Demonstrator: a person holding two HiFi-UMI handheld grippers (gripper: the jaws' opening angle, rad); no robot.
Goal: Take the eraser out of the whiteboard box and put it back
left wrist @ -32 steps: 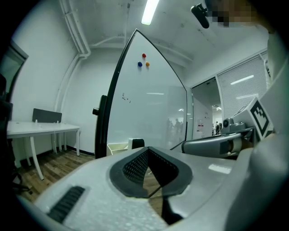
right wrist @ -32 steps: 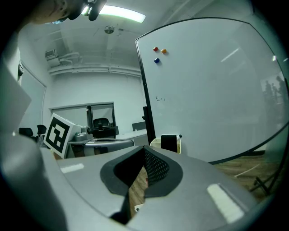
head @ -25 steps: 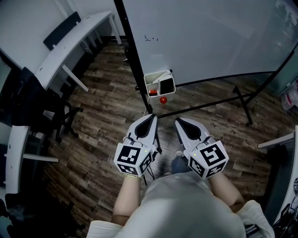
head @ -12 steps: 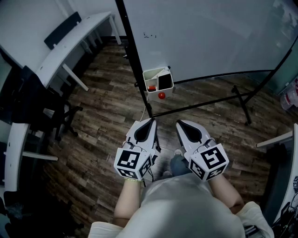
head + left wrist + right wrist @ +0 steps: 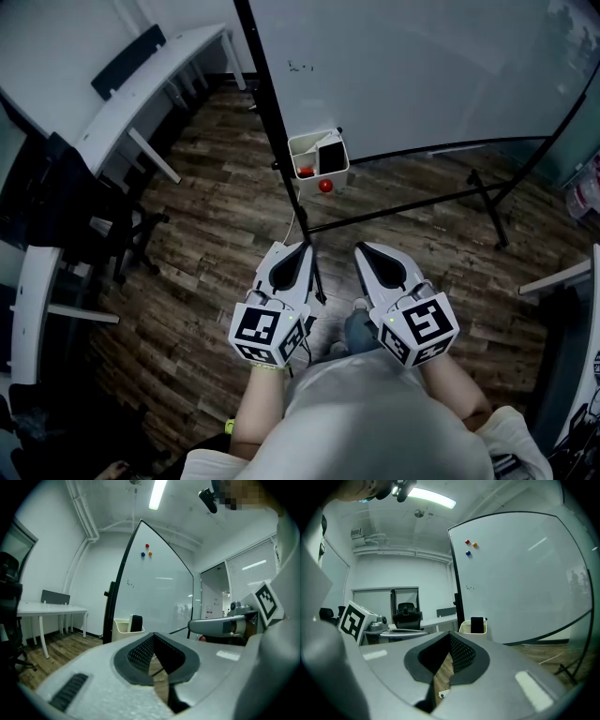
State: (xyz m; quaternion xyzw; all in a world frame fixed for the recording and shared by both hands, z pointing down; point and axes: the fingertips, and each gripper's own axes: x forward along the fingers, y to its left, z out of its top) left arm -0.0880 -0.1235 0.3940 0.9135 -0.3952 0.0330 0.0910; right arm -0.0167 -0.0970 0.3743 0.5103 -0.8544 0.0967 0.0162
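Plainly, nothing of the job was done yet: the eraser [image 5: 331,159], a dark flat block, stood on end in the whiteboard box [image 5: 302,150], a small pale open-topped tub beside the black frame post of the smooth, glossy whiteboard [image 5: 422,66]. I held my left gripper [image 5: 302,246] and right gripper [image 5: 364,248] well short of it above the wood-plank floor [image 5: 216,225], each with jaws closed together on nothing, dark ribbed pads meeting. Reaching in, lifting out and returning the eraser all lay ahead.

Below the glossy, smooth whiteboard [image 5: 422,75], the box [image 5: 312,137] looks matt plastic, the floor [image 5: 216,234] dull, grainy wood planks.
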